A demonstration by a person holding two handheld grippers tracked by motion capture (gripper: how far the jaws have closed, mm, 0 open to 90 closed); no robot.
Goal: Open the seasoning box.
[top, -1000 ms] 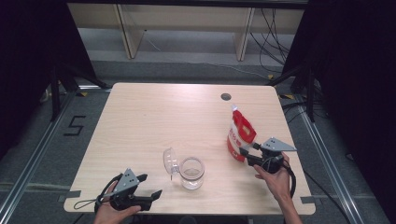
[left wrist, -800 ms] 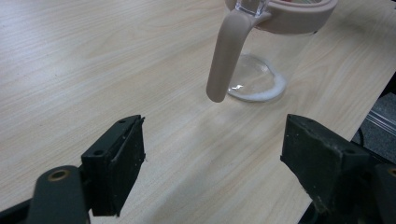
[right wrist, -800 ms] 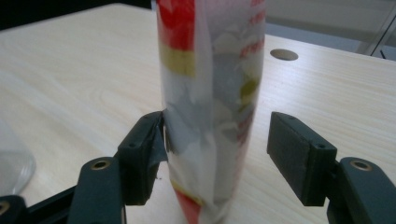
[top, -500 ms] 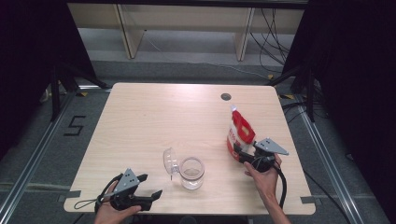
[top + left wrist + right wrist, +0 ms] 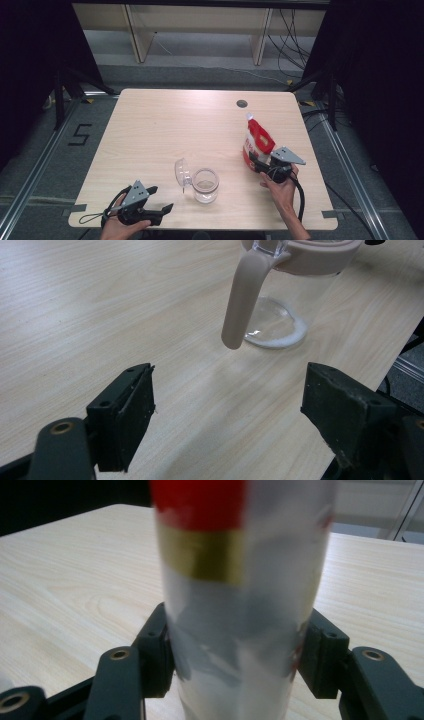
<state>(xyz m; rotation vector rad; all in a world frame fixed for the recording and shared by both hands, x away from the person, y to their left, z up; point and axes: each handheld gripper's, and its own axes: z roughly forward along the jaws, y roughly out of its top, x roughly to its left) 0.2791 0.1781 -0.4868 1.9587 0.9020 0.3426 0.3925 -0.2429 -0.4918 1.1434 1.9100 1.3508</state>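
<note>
Holding the red and white pouch (image 5: 257, 142) on both sides, my right gripper (image 5: 260, 162) has its jaws pressed against the lower body of it, as the right gripper view shows. The pouch stands at the right side of the table (image 5: 165, 125), leaning a little, with its spout on top. I judge the grasp is done, but the pouring is not yet started.

The glass jar (image 5: 205, 185) waits near the front edge, well apart from the pouch, with its lid (image 5: 182, 172) swung open to the left. It has maybe a thin white layer at the bottom, but the view is too poor to be sure.

My left gripper (image 5: 159, 199) rests at the front left corner with jaws wide apart and nothing between them, pointing toward the jar. What is left: carry the pouch over the jar, tip it, and close the lid.
</note>
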